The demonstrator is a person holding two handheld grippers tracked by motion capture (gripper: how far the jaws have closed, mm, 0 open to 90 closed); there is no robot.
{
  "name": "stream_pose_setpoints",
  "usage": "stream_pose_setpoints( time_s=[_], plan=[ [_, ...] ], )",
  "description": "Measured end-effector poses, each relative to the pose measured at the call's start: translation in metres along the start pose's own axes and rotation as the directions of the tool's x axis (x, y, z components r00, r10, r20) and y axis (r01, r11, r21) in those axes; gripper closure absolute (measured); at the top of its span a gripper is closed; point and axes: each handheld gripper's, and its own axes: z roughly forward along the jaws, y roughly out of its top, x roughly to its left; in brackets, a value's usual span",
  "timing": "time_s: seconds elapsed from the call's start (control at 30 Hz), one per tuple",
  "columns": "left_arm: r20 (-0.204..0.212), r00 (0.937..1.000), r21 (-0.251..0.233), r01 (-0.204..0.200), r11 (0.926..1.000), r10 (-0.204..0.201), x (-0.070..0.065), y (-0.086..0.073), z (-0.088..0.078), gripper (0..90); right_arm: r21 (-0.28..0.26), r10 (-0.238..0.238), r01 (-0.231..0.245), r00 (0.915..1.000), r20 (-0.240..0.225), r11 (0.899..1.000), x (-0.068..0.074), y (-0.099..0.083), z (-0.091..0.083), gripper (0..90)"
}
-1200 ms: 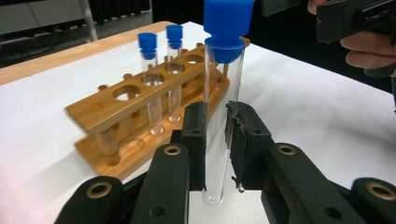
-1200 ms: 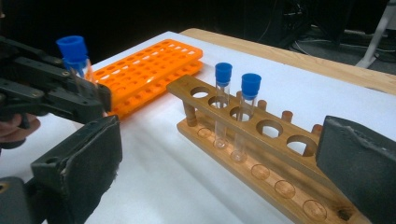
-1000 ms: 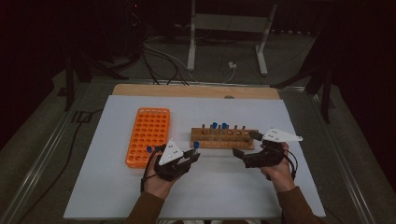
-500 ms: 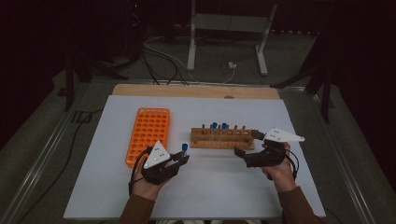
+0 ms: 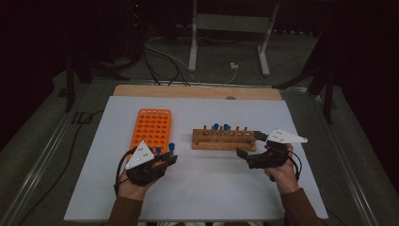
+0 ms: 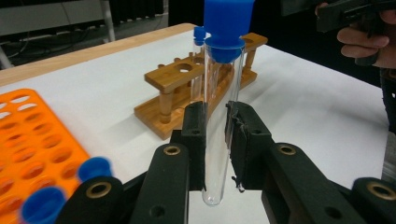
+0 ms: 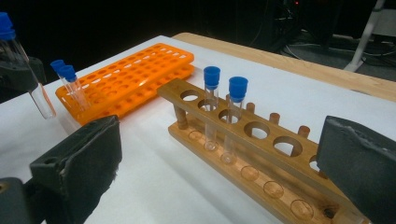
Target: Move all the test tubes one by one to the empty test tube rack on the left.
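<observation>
My left gripper [image 5: 165,160] [image 6: 215,135] is shut on a clear test tube with a blue cap [image 5: 171,147] [image 6: 219,116], which it holds upright just off the near right corner of the orange rack [image 5: 153,127] [image 6: 28,140]. That tube [image 7: 32,88] also appears at the left edge of the right gripper view. The wooden rack [image 5: 223,139] [image 7: 243,140] holds two blue-capped tubes [image 5: 220,127] [image 7: 211,105] near its left end. Open, with nothing between its jaws, my right gripper [image 5: 250,144] [image 7: 224,154] sits at the wooden rack's right end.
Two blue-capped tubes [image 7: 70,81] [image 5: 158,150] stand in the near end of the orange rack [image 7: 126,77]. The white mat [image 5: 211,188] covers the table. A bare wooden strip [image 5: 197,92] runs along the far edge, with cables and a stand behind it.
My left gripper has carried the tube leftward and slightly toward me, from the wooden rack's left end to the orange rack's near right corner. The right gripper has stayed put.
</observation>
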Motion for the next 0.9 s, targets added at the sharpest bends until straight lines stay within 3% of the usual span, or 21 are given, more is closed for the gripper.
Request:
stream_pose_setpoints(
  time_s=[0.27, 0.67, 0.9],
  plan=[
    [-0.002, 0.9999, -0.015, 0.012, 0.9998, -0.012, 0.013, 0.001, -0.020, 78.1, -0.003, 0.003, -0.003, 1.0000, 0.002, 1.000, -0.001, 0.000, -0.001, 0.5],
    [-0.078, 0.9942, -0.083, 0.067, 0.9943, -0.074, 0.037, -0.010, -0.043, 78.1, -0.006, 0.006, -0.006, 1.0000, 0.000, 1.000, -0.001, 0.000, -0.001, 0.5],
    [-0.120, 0.9900, -0.090, 0.063, 0.9940, -0.074, 0.044, -0.017, -0.044, 78.1, -0.001, 0.008, -0.008, 1.0000, -0.002, 1.000, -0.001, -0.001, 0.001, 0.5]
  ],
)
